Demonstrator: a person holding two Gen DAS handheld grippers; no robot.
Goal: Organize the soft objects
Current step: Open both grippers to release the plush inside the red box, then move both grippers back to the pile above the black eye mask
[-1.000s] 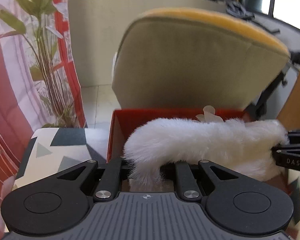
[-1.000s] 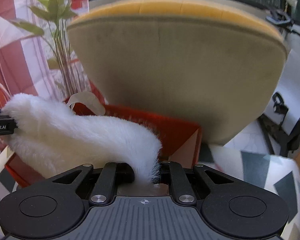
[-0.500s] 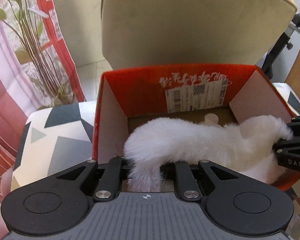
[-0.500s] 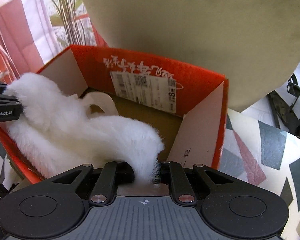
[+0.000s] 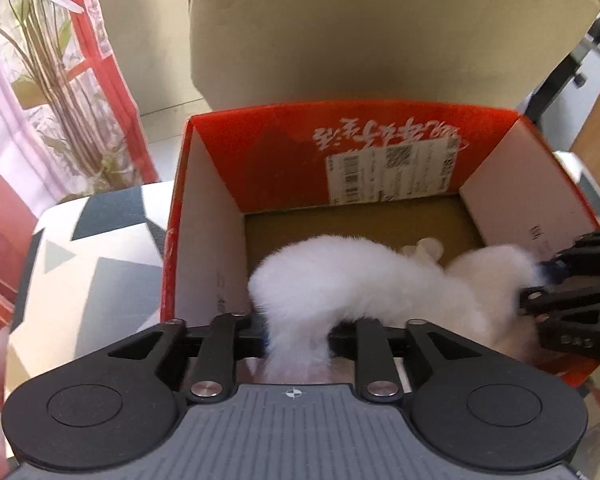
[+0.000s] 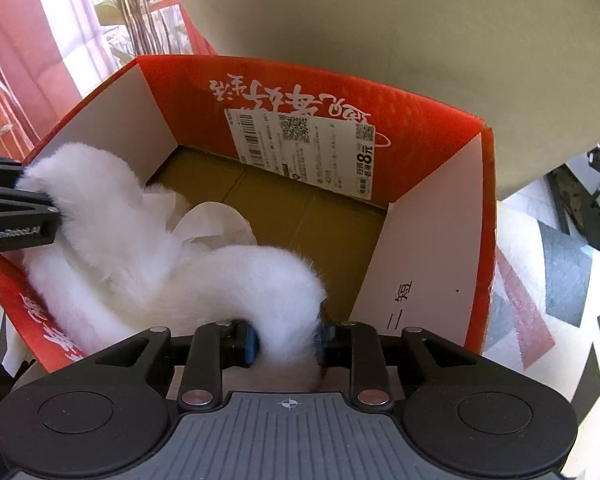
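Left wrist view shows the left gripper (image 5: 298, 326) clamped on one end of the white furry fabric (image 5: 364, 280), which sags inside the red cardboard box (image 5: 220, 184), while the right gripper (image 5: 540, 292) reaches in low from the right, pinching the far end. Right wrist view shows the right gripper (image 6: 286, 338) closed on its end of the fabric (image 6: 236, 276), and alone reveals a pale lining (image 6: 216, 224) beneath and the patterned table (image 6: 556, 280) right of the box (image 6: 428, 264).

A beige chair back (image 5: 380, 32) rises behind the counter (image 5: 100, 240), whose cloth bears grey triangles; a green plant (image 5: 52, 80) stands beside red-and-white curtains (image 6: 40, 60).
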